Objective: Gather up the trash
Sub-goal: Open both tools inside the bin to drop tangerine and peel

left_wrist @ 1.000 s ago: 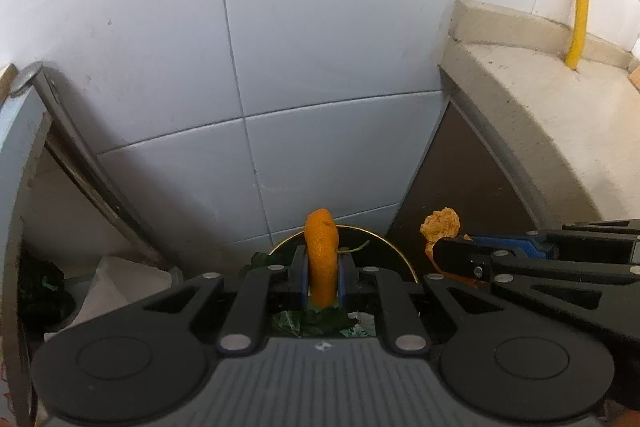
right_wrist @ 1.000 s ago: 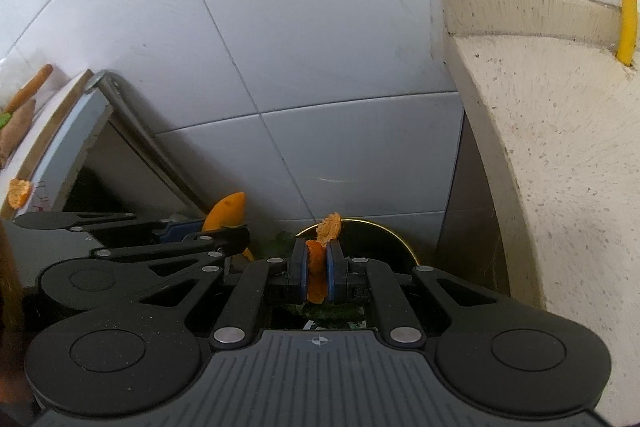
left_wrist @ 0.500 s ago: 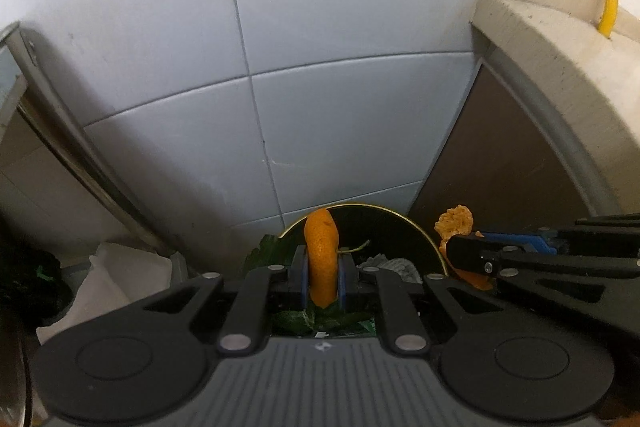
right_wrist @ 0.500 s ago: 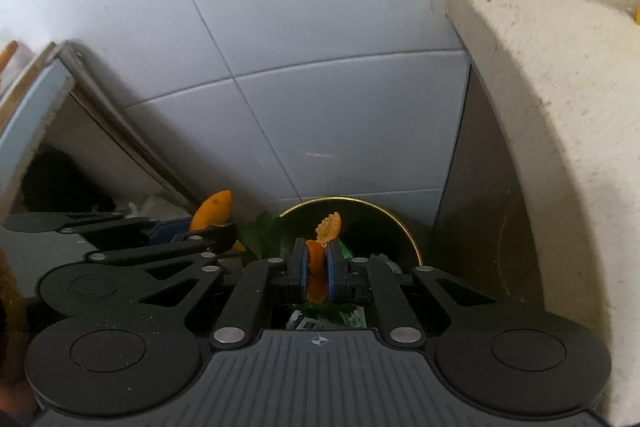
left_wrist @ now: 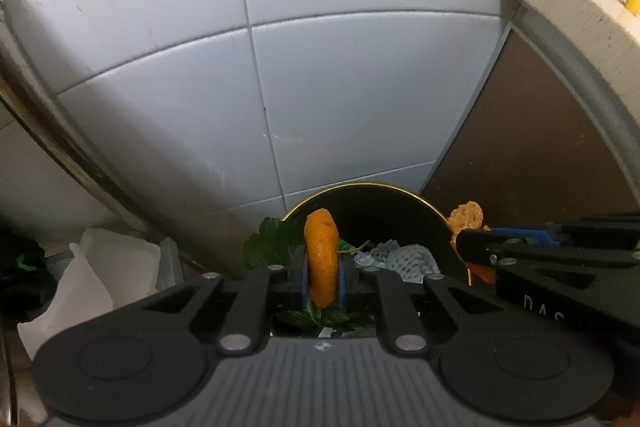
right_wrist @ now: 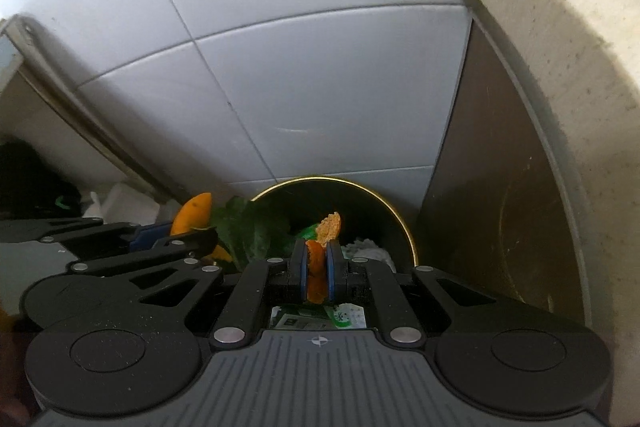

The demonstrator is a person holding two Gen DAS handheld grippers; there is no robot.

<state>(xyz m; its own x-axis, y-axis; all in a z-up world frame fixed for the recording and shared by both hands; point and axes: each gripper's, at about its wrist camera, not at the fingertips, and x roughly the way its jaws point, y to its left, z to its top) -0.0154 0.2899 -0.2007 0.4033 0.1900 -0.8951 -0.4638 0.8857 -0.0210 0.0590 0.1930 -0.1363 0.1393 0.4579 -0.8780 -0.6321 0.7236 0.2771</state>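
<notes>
Above the round black bin (left_wrist: 370, 203) by the white tiled wall (left_wrist: 328, 75): left gripper (left_wrist: 322, 277) pinching a strip of orange peel (left_wrist: 320, 259) upright between blue pads — right gripper (right_wrist: 316, 269) clamped on a second peel piece (right_wrist: 320, 247). Bin already holding green leaves (right_wrist: 248, 227), white netting (left_wrist: 404, 255), printed packaging (right_wrist: 320, 319).

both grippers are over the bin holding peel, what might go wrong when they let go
1. The left gripper holds its orange peel near the bin's near-left rim, by the leaves; released here, it may fall outside.
2. The right gripper clamps a thin, curled peel piece; it might stick to a pad.
3. The grippers are close together and could bump.
</notes>
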